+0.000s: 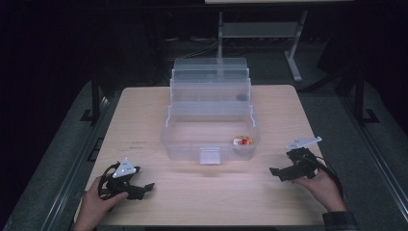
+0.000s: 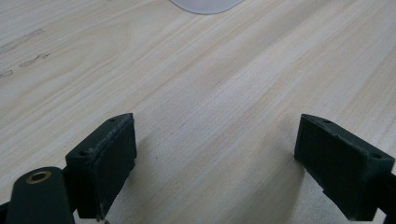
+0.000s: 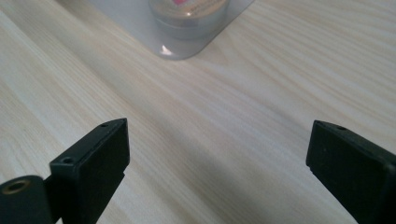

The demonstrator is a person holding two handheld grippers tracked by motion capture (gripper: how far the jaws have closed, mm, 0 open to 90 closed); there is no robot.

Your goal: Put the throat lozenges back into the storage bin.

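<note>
Both the left gripper [image 1: 144, 187] and right gripper [image 1: 275, 172] rest released on the table [image 1: 144, 125]. The small tin [image 1: 243, 142] sits ahead of the right jaws inside the clear organizer box [image 1: 211, 122]; a careless reach could clip its wall.

Dark room, pale wooden table [image 1: 144, 110]

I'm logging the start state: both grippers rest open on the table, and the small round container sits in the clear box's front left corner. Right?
Not quite. The round container sits in the front right corner of the clear box, as the high view shows. The rest holds: left gripper and right gripper are open, low on the table.
</note>
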